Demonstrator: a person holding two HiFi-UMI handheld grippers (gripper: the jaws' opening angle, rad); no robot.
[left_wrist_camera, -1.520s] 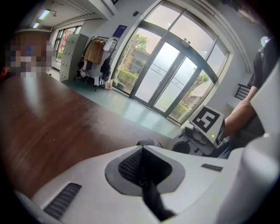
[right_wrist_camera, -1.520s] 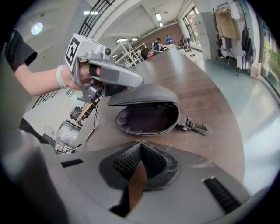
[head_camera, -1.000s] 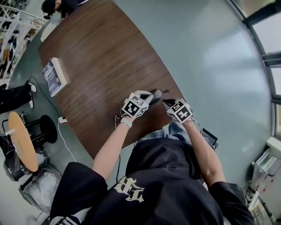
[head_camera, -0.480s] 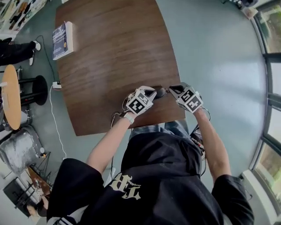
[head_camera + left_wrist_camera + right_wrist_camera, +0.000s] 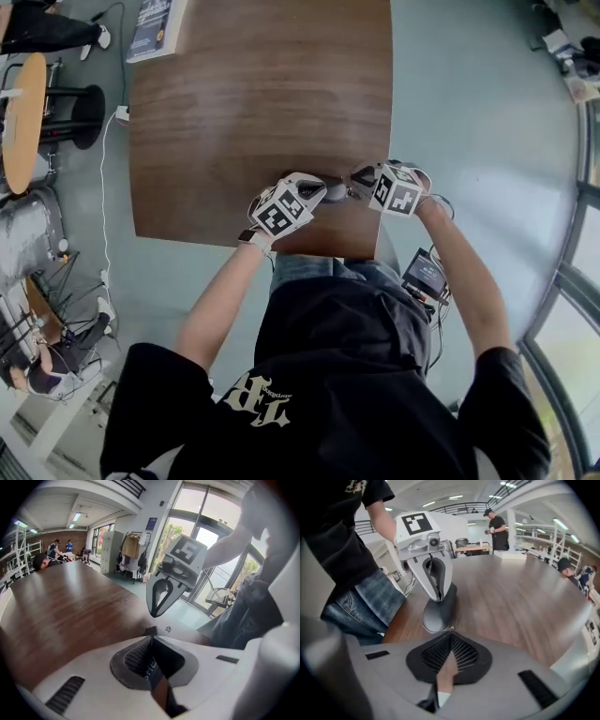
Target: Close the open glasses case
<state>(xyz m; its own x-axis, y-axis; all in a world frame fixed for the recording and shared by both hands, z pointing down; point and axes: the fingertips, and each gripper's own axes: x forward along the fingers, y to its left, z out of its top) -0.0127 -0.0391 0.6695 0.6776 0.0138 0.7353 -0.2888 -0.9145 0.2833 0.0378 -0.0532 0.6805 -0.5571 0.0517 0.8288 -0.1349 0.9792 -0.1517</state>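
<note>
A dark grey glasses case (image 5: 335,192) lies near the front edge of the brown table (image 5: 253,103), between my two grippers. In the right gripper view the case (image 5: 439,609) stands tilted. The left gripper (image 5: 436,592) is shut on its upper part. My left gripper (image 5: 314,192) comes at it from the left, and its own view shows the dark case (image 5: 157,663) pinched in its jaws. My right gripper (image 5: 356,178) is shut at the case's right end, where a small metal zipper pull (image 5: 451,629) sits at its tips. From the left gripper view the right gripper (image 5: 155,613) points down.
A book (image 5: 155,28) lies at the table's far left corner. A round wooden side table (image 5: 21,94) and stool stand on the floor to the left. A small device (image 5: 424,274) hangs by my right hip. People stand far behind the table (image 5: 497,524).
The head view has swung, so the table now looks squarer. Both grippers stayed at the case near the front edge, and the right gripper closed in on the case's right end.
</note>
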